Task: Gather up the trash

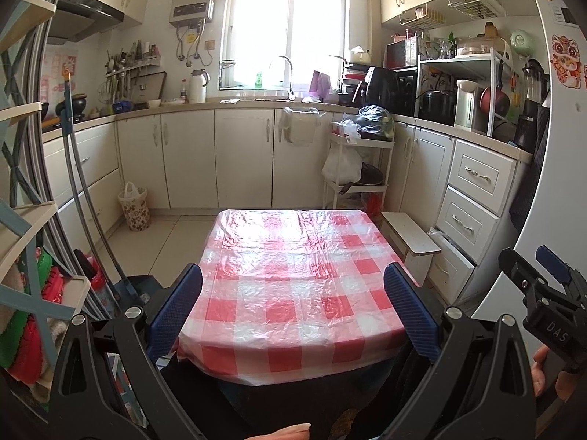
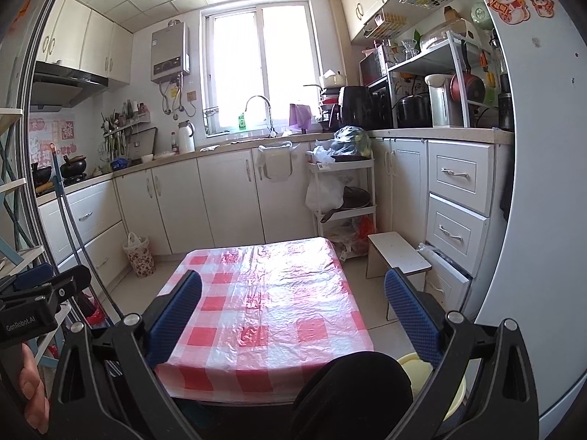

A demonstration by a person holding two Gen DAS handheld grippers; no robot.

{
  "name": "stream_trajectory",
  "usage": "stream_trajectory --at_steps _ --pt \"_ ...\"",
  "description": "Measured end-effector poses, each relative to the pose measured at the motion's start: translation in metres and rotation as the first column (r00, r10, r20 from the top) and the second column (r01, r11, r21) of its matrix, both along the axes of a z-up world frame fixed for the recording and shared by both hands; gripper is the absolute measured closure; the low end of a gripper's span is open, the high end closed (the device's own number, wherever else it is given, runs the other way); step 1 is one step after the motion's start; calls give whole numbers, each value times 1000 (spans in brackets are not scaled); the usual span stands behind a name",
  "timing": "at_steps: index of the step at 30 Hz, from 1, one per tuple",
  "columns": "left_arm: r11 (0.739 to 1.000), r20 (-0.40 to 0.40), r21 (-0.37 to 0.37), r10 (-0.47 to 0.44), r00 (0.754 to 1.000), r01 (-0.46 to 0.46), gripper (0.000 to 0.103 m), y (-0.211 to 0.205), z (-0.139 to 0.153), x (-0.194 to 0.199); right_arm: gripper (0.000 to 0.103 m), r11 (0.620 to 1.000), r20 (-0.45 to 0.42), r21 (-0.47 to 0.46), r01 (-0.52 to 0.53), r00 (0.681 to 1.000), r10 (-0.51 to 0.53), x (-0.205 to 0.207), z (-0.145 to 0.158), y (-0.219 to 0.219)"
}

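The left tool (image 1: 293, 304) is being held wide open and empty above the checked worktop (image 1: 293, 256); the right tool (image 2: 293, 315) likewise. No trash is being seen on the worktop; a lined bin (image 1: 134, 207) is standing far left on the floor. A stool (image 2: 398, 256) crowding the right edge could be struck. Open floor is lying leftward.

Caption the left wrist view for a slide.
Open left gripper hovers over a red-checked tablecloth in a kitchen; floral wastebasket by the cabinets.
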State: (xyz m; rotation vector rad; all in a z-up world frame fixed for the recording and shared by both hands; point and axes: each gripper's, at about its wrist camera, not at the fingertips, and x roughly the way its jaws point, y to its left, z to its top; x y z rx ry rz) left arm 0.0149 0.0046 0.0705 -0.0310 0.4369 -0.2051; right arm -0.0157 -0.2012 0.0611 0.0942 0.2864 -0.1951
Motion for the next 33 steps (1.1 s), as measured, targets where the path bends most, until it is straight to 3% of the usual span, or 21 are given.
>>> stream_trajectory --at_steps 33 --pt "1000 39 12 22 999 -23 7 2 5 -3 7 1000 -6 20 -7 1000 7 -2 0 -4"
